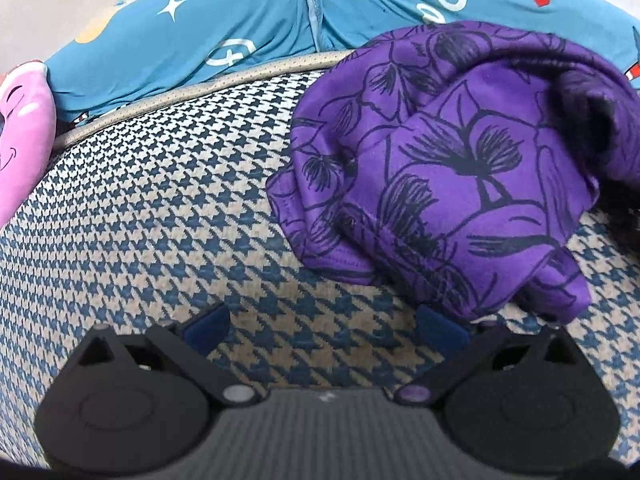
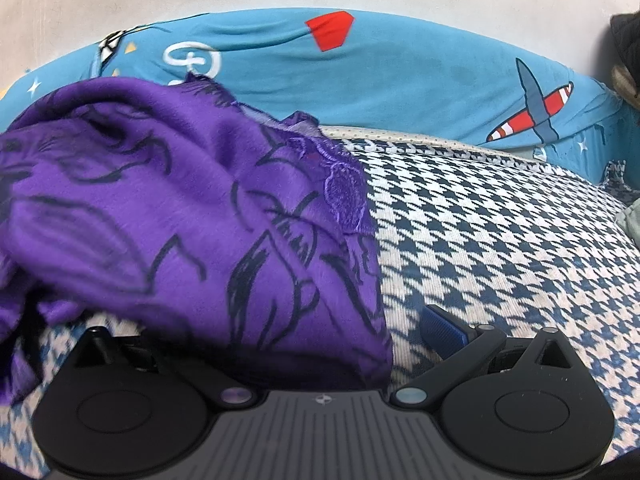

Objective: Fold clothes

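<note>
In the left wrist view the purple floral garment [image 1: 452, 184] lies bunched in a rumpled heap on the houndstooth cushion [image 1: 160, 220], toward its back edge and right side, where a blue printed cloth [image 1: 240, 32] runs behind; the left gripper [image 1: 324, 328] hovers low at the heap's near hem with its jaws spread and nothing between them. In the right wrist view the same garment drapes over the left half of the right gripper [image 2: 320, 340], hiding one finger, so I cannot tell whether its jaws pinch cloth. Judging by the crumple, the step in hand is spreading it flat, which calls for gripping a hem or corner.
</note>
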`<state>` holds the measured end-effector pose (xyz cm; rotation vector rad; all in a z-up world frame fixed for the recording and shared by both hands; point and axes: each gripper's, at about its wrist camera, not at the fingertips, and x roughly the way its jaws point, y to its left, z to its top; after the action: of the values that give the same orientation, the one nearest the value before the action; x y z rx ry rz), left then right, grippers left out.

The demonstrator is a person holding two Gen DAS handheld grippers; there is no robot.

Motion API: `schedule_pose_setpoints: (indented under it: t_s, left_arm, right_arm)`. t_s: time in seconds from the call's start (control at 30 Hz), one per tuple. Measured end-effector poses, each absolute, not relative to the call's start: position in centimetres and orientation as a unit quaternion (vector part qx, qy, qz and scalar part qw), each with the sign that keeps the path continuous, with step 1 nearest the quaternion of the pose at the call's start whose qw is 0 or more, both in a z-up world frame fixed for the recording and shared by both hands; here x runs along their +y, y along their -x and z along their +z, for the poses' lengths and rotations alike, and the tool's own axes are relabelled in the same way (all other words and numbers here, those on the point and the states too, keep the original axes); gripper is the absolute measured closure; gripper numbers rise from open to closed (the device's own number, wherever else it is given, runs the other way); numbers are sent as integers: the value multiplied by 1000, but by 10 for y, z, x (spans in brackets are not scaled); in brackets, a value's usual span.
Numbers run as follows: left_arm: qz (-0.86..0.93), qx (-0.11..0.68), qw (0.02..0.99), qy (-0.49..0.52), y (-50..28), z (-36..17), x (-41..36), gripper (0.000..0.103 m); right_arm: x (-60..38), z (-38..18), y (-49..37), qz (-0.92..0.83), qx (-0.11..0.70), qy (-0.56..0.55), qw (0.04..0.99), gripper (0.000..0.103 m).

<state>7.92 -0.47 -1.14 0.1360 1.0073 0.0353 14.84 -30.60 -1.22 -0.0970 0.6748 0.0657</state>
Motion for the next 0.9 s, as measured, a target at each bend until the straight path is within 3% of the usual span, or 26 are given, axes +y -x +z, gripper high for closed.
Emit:
schedule_pose_setpoints:
  t_s: [0.43,0.6,0.9]
  left_arm:
    - [39,484,873,-55,-90,-17,-7,0]
    - [41,480,875,-52,-90,-14,0,0]
    - [74,462,883,-37,-92,-4,19,0]
  right_arm:
    - [-293,14,-142,58,258,78,961,3]
    - [-275,23,-147,73,243,94,963,35]
    - [-252,58,-150,120,200,25,972,68]
